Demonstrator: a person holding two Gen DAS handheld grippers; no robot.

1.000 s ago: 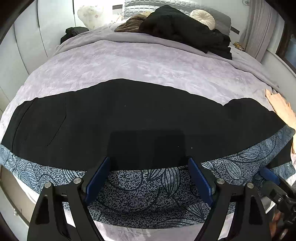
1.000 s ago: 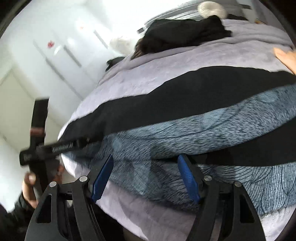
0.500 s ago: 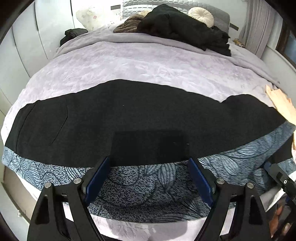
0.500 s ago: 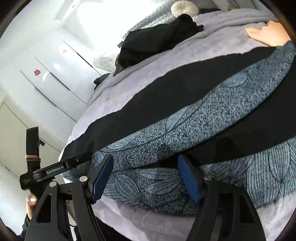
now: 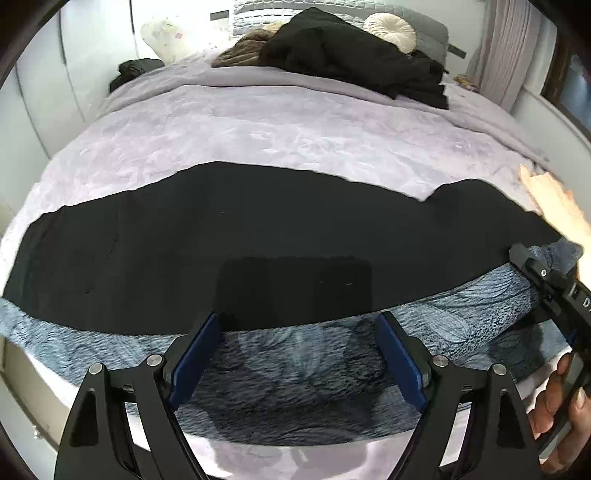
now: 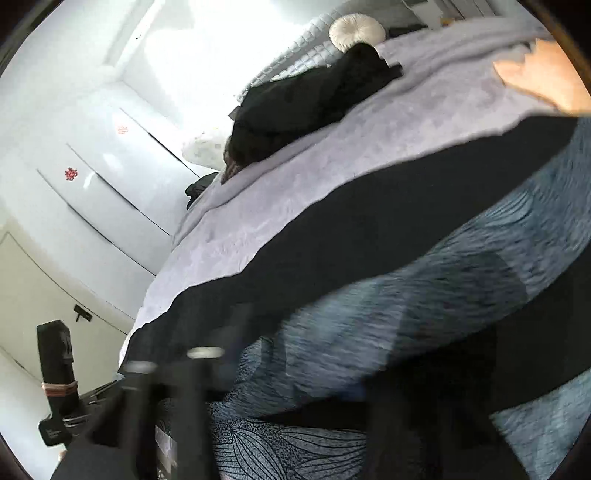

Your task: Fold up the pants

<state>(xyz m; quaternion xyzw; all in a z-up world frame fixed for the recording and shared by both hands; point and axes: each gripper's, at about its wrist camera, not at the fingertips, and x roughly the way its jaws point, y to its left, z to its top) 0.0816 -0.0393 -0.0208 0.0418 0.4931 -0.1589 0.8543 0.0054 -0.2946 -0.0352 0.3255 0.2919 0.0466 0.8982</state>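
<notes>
The pants (image 5: 258,236) lie spread across the near part of the lilac bed, black with blue leaf-print panels (image 5: 461,317) along the near edge. My left gripper (image 5: 297,354) is open, its blue pads low over the printed edge, holding nothing. My right gripper shows in the left wrist view (image 5: 546,280) at the far right, against the printed hem, a hand on its handle. In the right wrist view the pants (image 6: 369,229) fill the frame and my own fingers are smeared by motion blur, so their state is unclear. The left gripper's body (image 6: 55,369) shows at lower left there.
A pile of dark clothes (image 5: 351,55) and a round cream cushion (image 5: 389,27) lie at the bed's head. A peach-coloured item (image 5: 554,203) lies at the bed's right edge. White wardrobe doors (image 6: 92,166) stand to the left. The lilac bedspread (image 5: 258,125) stretches behind the pants.
My right gripper has swung in toward the printed hem at the right end of the pants, and its view has tilted and blurred. My left gripper has barely moved.
</notes>
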